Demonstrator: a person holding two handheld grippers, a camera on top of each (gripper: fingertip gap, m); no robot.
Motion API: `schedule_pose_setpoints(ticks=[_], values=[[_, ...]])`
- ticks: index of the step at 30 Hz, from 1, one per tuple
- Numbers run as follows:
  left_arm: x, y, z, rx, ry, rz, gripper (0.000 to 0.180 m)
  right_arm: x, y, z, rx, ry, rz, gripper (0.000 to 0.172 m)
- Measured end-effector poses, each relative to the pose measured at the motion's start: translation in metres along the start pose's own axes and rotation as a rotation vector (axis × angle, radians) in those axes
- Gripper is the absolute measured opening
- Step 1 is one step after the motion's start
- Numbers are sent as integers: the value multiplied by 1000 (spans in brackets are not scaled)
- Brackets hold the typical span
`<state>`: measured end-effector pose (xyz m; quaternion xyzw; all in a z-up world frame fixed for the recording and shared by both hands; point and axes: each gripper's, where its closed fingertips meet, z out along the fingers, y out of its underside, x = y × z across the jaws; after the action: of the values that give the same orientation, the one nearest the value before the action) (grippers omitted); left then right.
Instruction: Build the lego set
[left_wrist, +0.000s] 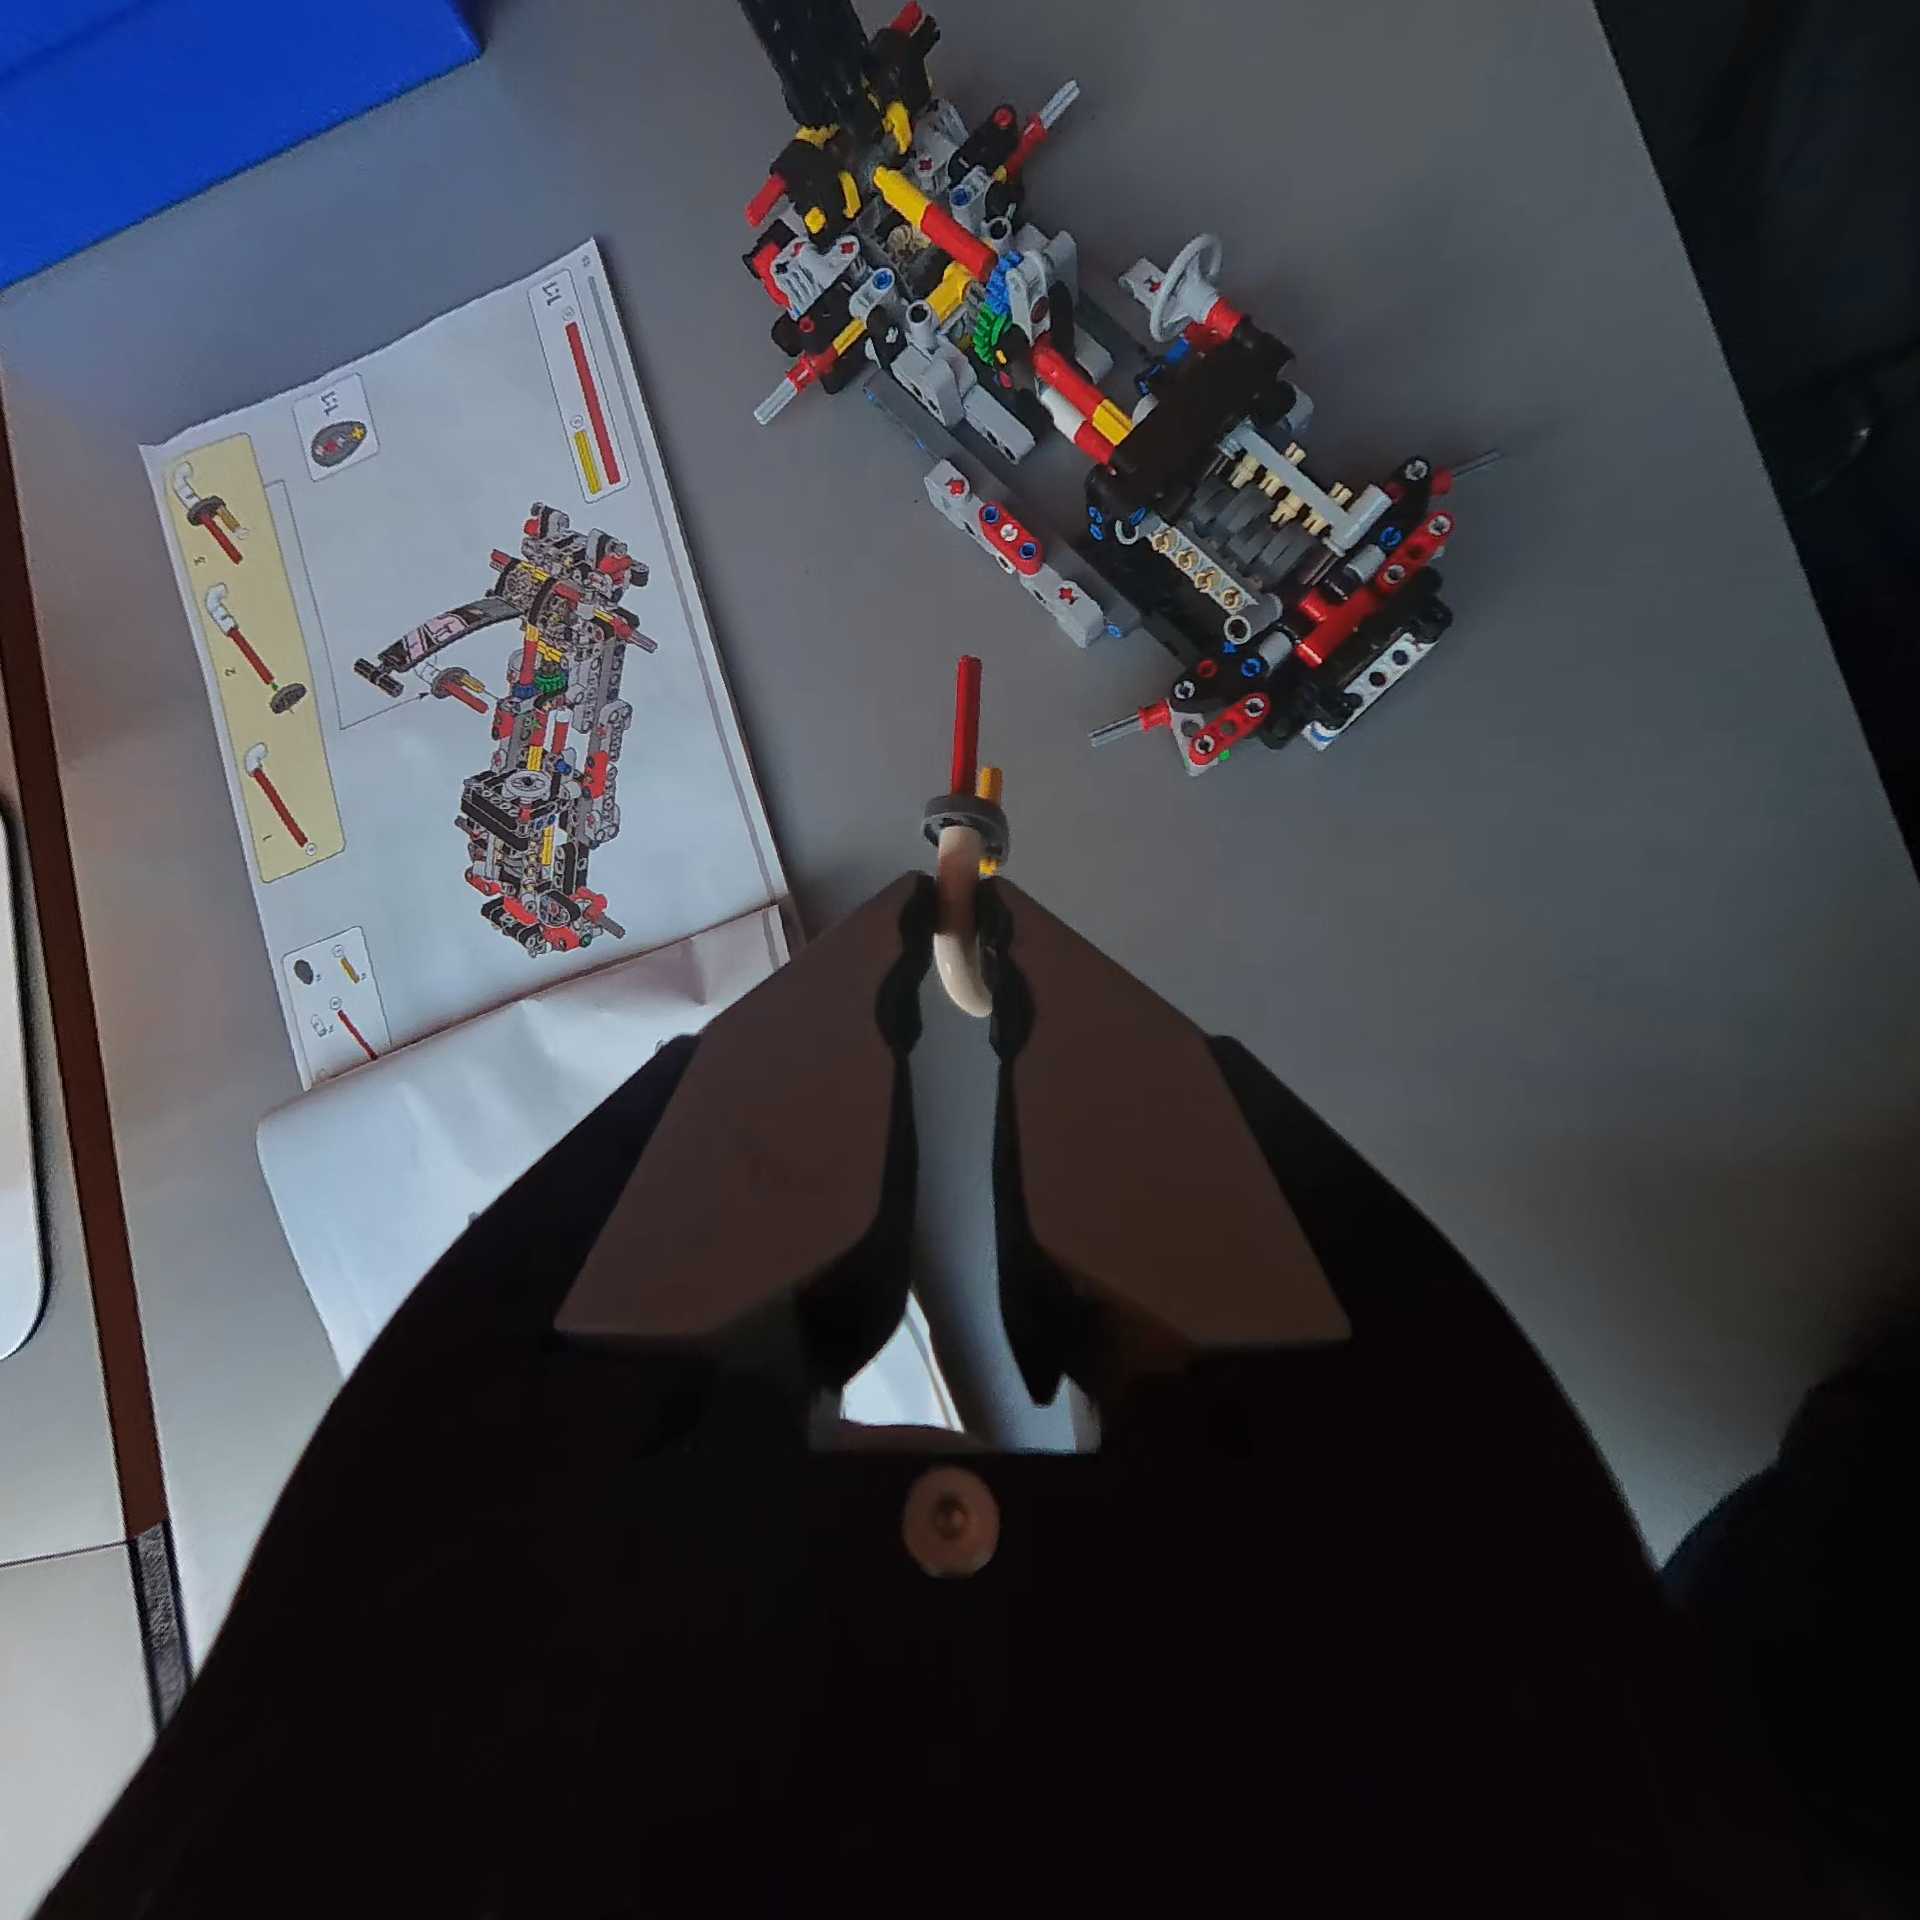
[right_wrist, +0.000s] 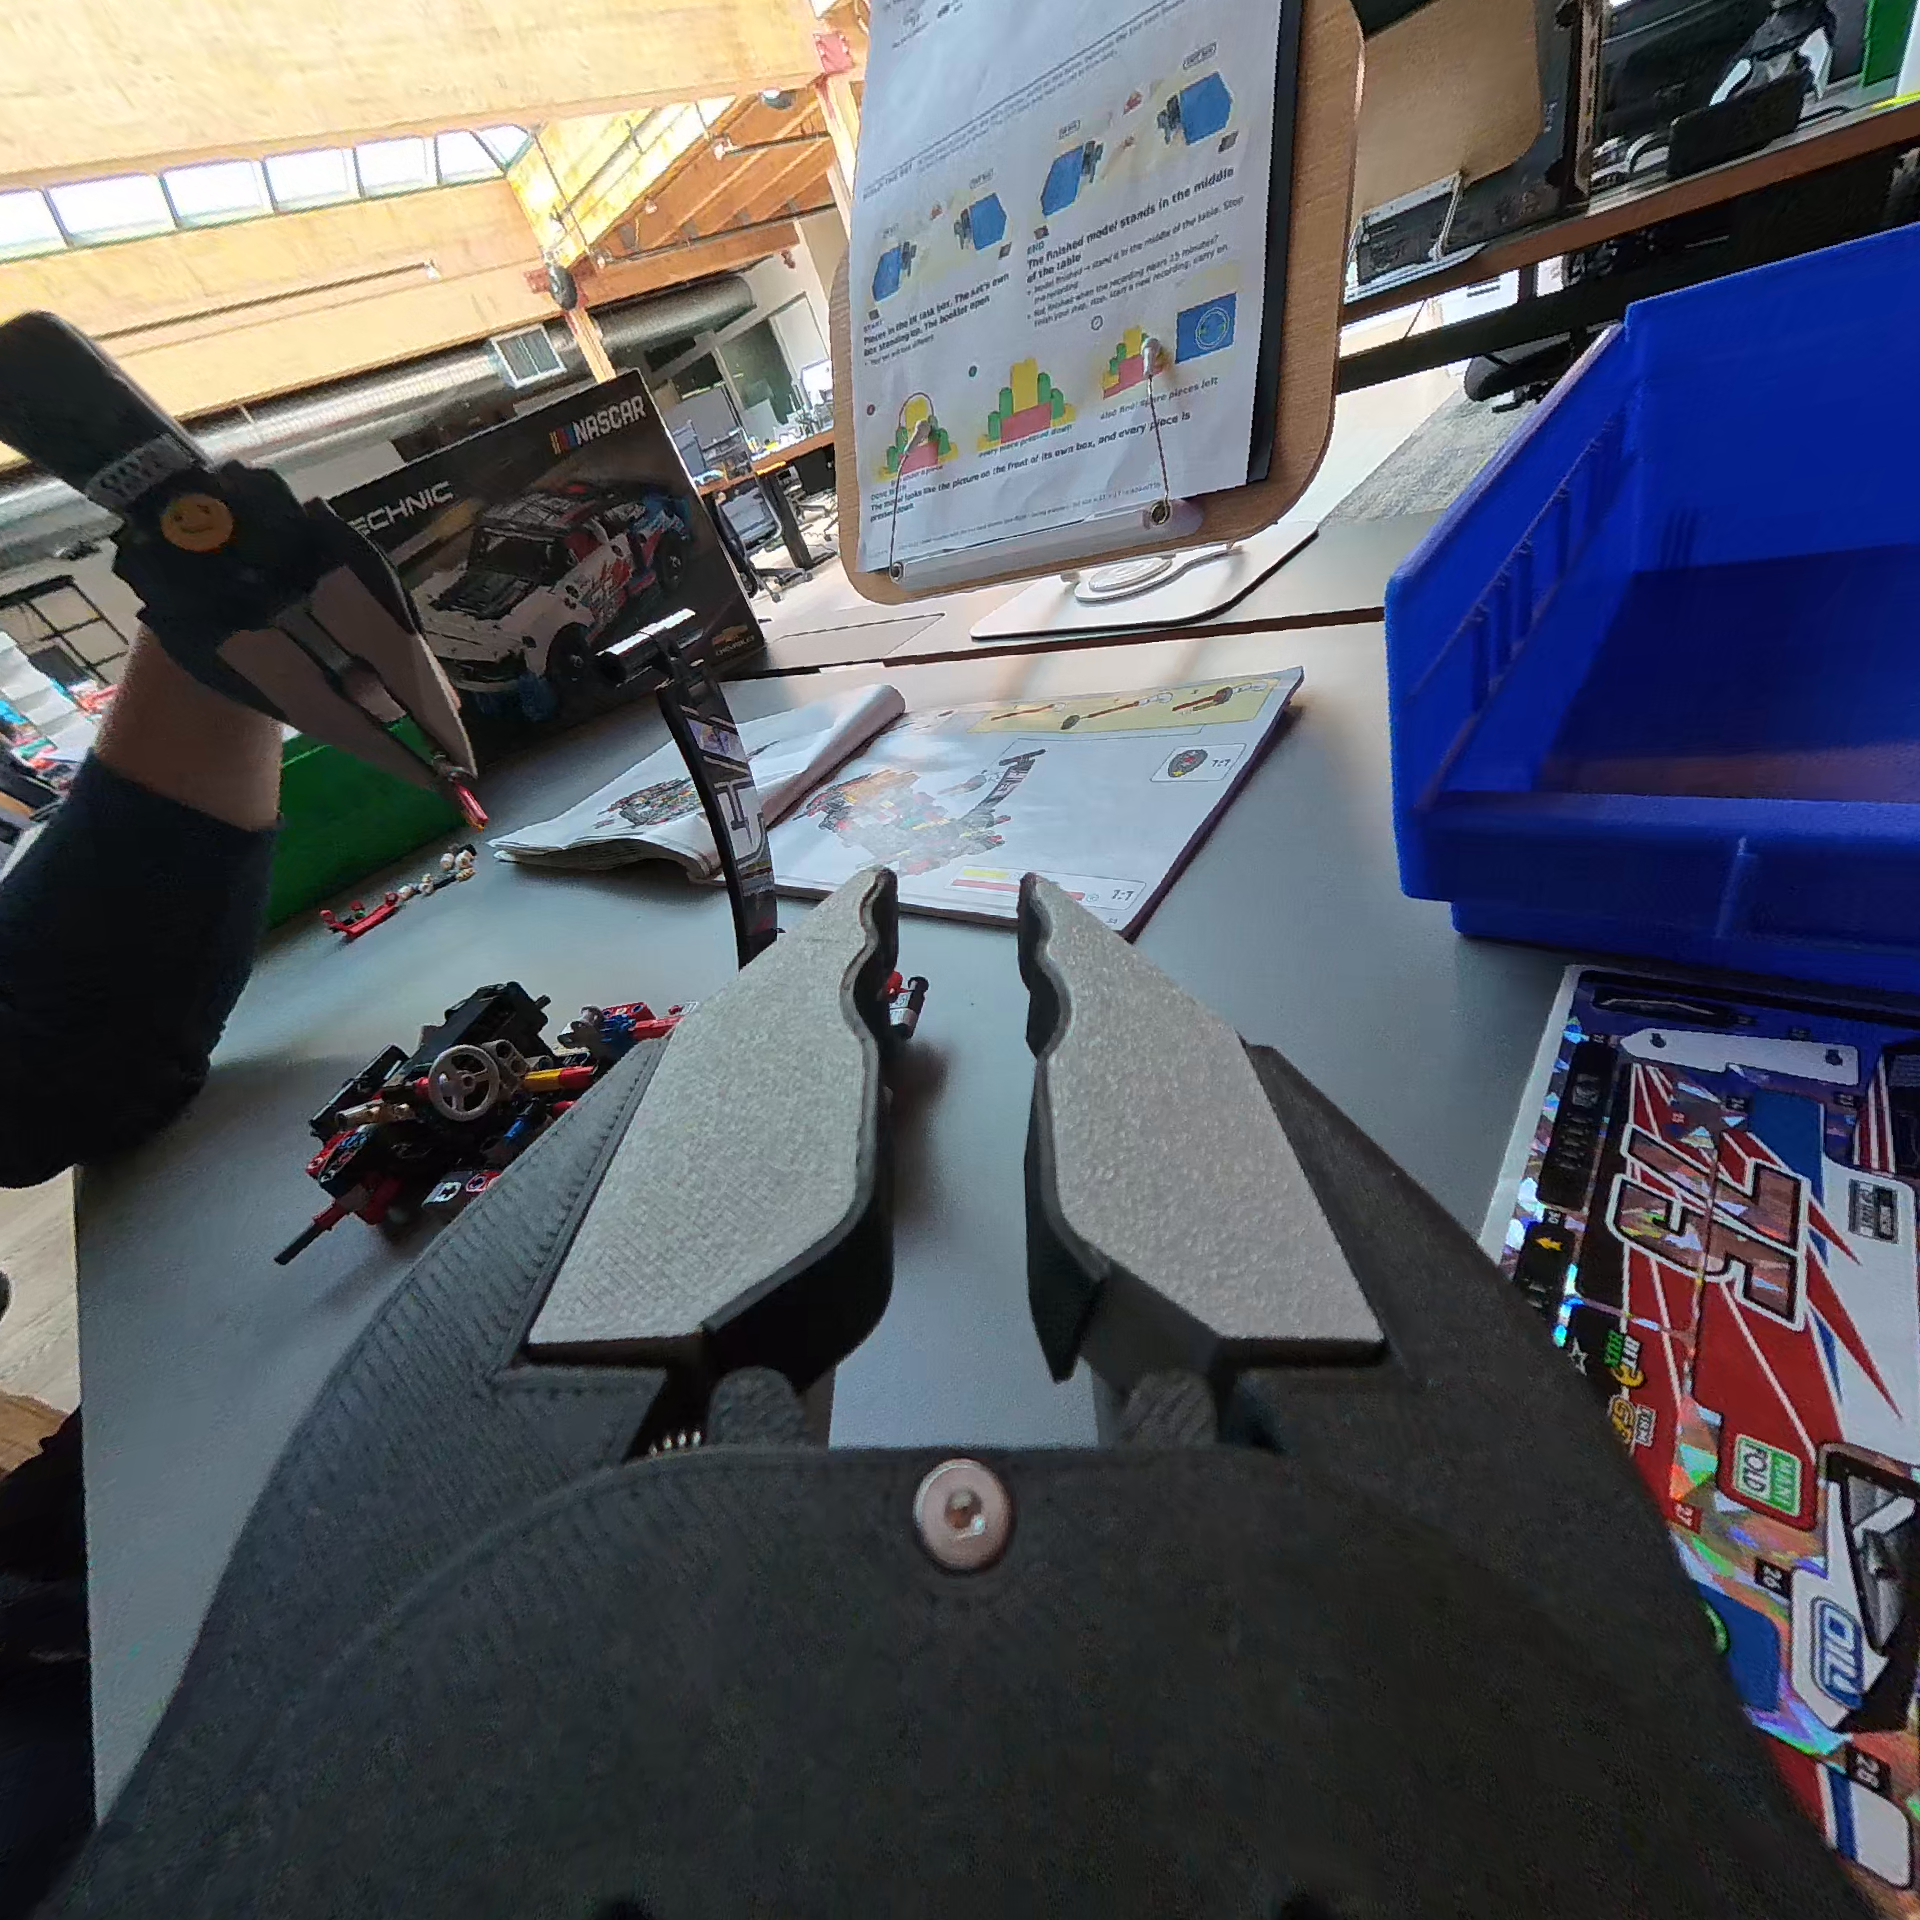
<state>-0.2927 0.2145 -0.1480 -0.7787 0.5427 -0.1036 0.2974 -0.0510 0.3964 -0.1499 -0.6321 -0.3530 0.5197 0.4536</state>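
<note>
A grey table (right_wrist: 1299, 1039) carries an open instruction booklet (right_wrist: 1039, 790). A blue bin (right_wrist: 1662, 644) stands beside the booklet, with a sticker sheet (right_wrist: 1714, 1299) lying flat in front of the bin. A product box (right_wrist: 540, 540) stands upright behind the booklet. A wooden document stand (right_wrist: 1320, 312) holds a printed sheet (right_wrist: 1060, 239). A green bin (right_wrist: 343, 821) sits near the product box.

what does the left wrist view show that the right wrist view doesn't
Only the left wrist view shows the left gripper from close by, its jaws closed on a white curved piece carrying a grey ring, red axle and yellow pin.

Only the right wrist view shows the right gripper, open with nothing between its jaws, the sticker sheet, the car box and the page stand.

Both show the instruction booklet, the chassis build and a blue bin.
</note>
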Motion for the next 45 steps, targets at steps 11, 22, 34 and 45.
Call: schedule_pose_setpoints(ticks=[11,22,34,45], values=[[7,-9,0,7,-5,30,4,0,2,1,-12,4,-7,19],[17,-21,2,7,-5,64,4,-3,1,1,-10,14,-40,20],[10,-24,8,47,-2,67,4,-6,2,2,-8,10,-62,19],[5,-44,58,129,49,113,5,-16,0,2,5,-23,-87,19]])
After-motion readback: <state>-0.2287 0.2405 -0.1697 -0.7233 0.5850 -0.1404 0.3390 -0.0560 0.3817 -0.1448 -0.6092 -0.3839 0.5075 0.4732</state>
